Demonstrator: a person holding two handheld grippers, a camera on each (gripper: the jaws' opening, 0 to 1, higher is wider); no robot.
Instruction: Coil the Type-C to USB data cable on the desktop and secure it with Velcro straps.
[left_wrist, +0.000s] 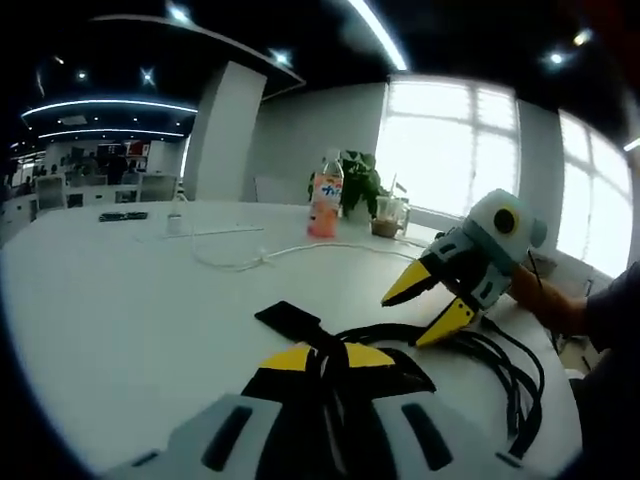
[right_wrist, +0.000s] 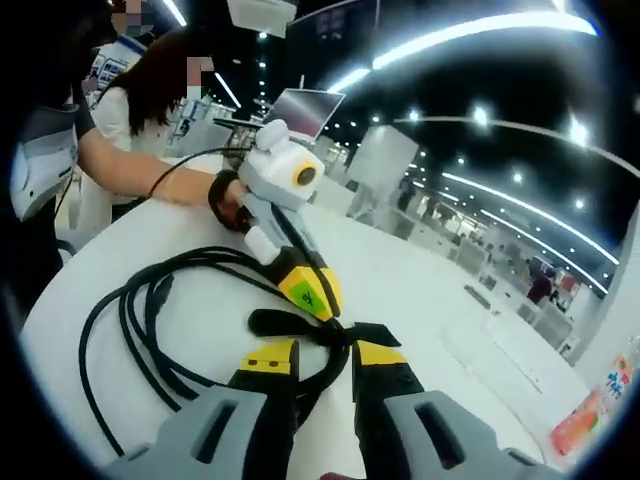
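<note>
The black cable (right_wrist: 150, 330) lies coiled on the white desk (left_wrist: 120, 300), near its edge. The left gripper (left_wrist: 325, 357) pinches the cable and its strap (left_wrist: 288, 318) (black too). The right gripper (right_wrist: 325, 352) has its jaws spread, one on each side of the cable.

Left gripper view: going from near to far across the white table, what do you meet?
Left gripper shut on the black strap → coiled black cable and right gripper → white cable → drink bottle → potted plant by the window.
</note>
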